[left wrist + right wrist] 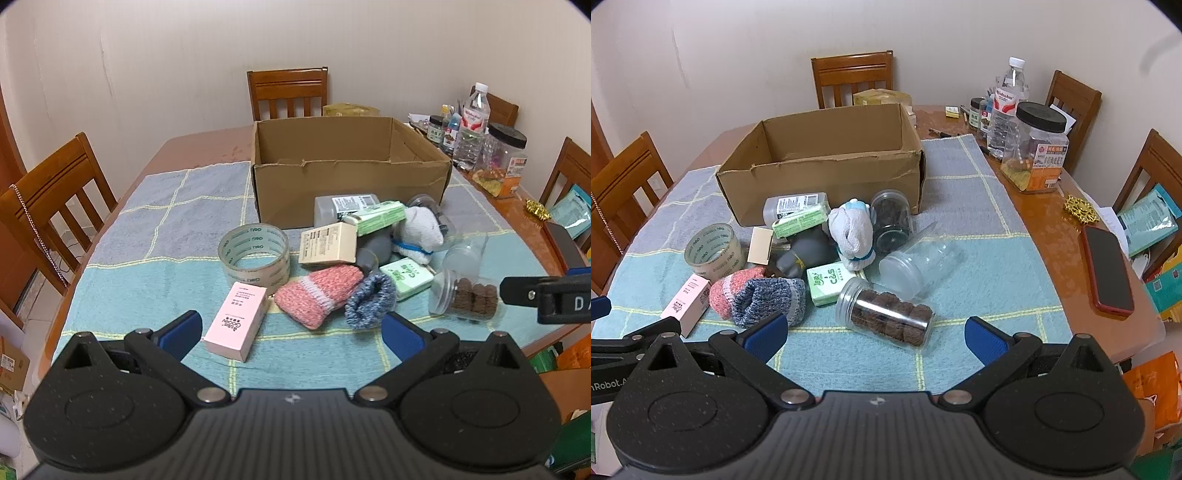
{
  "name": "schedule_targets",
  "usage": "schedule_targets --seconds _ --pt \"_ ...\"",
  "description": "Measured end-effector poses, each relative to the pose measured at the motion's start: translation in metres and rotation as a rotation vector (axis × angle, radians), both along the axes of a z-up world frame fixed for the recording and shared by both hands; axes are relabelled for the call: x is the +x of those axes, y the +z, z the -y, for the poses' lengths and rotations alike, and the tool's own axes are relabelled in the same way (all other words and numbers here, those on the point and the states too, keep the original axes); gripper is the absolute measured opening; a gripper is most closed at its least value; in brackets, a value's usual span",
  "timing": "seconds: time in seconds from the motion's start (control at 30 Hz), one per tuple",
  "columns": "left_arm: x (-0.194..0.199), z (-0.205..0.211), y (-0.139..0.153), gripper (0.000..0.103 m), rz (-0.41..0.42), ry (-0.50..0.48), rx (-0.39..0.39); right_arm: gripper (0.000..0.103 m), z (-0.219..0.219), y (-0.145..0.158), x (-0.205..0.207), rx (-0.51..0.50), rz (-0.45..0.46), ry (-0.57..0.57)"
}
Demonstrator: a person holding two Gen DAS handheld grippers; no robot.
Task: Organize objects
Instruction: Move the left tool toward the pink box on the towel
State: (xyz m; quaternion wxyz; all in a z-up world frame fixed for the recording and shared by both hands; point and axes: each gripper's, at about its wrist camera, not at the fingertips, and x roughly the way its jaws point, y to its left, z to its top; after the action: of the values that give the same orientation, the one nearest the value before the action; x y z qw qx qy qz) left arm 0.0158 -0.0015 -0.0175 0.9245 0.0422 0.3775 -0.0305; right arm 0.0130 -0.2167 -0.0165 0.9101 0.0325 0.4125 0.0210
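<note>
Both claws hover at the near edge of the tabletop point(207, 147), each spread wide and holding nothing: the left claw point(291, 332) faces the pink box point(236, 325), and the right claw point(875, 338) faces the jar of brown biscuits point(886, 314) lying on its side. The loose things sit in a heap on the checked cloth point(979, 266), just in front of the open cardboard box point(827, 166), which stands toward the far edge and looks empty as far as its inside shows.

The step in hand seems to be a first pick, so the outermost pieces are the sensible start. For the jar, bring the right claw down across its round body, not along its length, and close near the middle so it does not roll or tip (clear plastic is likely slick). For the pink box, the left claw should take the two long faces squarely. Lift straight up before carrying anything over the cardboard rim, since the socks point(757, 295) and the tape roll point(255, 254) lie close and could be dragged along.
</note>
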Motion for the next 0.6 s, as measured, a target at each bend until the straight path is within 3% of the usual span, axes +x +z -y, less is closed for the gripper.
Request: schedule_targets --seconds 0.6 --pt "0.039 -0.032 -0.047 0.102 -0.036 -0.027 0.053 0.103 -0.014 -0.026 0.024 -0.002 -0.064 -0.073"
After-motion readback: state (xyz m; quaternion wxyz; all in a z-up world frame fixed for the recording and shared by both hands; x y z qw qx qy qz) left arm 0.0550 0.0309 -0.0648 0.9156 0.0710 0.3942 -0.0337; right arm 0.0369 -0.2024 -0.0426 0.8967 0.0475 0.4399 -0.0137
